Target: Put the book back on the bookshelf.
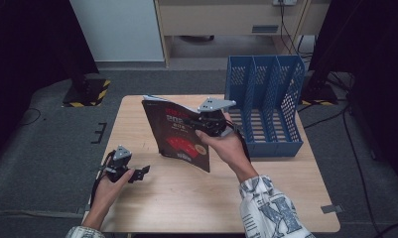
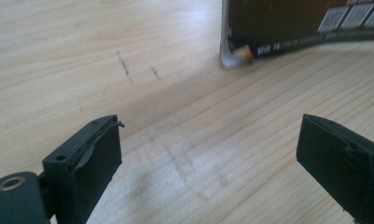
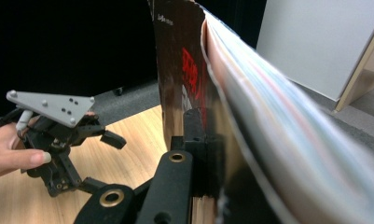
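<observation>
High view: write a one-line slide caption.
Right gripper holds a dark book upright on the wooden table beside a blue file rack; left gripper open.

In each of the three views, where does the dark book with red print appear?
High view: the book stands at the table's centre, clamped by the right gripper.
Left gripper view: its lower corner at the top right.
Right gripper view: upright, centre to right.
Shared landmark: the wooden table.

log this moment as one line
right gripper: shut on book, upright | left gripper: open, empty, over table | file rack: empty
</observation>
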Motion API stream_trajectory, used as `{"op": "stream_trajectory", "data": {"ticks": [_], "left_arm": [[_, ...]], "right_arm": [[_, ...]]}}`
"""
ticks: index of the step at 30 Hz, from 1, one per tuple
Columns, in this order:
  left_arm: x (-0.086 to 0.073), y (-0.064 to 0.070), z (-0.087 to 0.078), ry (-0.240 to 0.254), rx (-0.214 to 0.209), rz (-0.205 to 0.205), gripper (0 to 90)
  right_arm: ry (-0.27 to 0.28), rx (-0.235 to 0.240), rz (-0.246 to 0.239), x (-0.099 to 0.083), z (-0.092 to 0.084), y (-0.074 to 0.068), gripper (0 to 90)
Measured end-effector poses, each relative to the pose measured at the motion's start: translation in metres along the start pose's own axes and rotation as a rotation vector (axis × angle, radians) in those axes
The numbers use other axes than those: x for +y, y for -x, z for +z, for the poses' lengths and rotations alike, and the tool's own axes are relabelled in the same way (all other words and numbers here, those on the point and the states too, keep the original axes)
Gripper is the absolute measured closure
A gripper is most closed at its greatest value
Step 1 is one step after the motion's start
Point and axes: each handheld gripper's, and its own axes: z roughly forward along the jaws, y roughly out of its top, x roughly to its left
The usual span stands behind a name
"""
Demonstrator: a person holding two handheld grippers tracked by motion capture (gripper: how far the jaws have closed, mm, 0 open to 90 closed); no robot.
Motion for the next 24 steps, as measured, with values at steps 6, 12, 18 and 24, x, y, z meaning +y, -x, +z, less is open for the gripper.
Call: {"op": "stream_trajectory", "data": {"ticks": [6, 12, 18, 24], "left_arm": [[-0.007, -0.004, 0.002, -0.023, 0.025, -0.013, 5.8], [-0.013, -0.008, 0.006, -0.047, 0.044, -0.031, 5.7], [-0.014, -0.01, 0.008, -0.061, 0.05, -0.024, 5.0], [-0.017, -0.013, 0.01, -0.073, 0.067, -0.033, 5.1]], "right_arm": [[0.011, -0.013, 0.003, 0.003, -0.002, 0.002, 87.0], [0.025, -0.028, 0.014, 0.008, -0.006, 0.004, 87.0], [0.031, -0.051, 0.015, 0.014, -0.011, 0.007, 87.0], [0.046, -0.067, 0.029, 0.021, -0.017, 0.009, 87.0]]}}
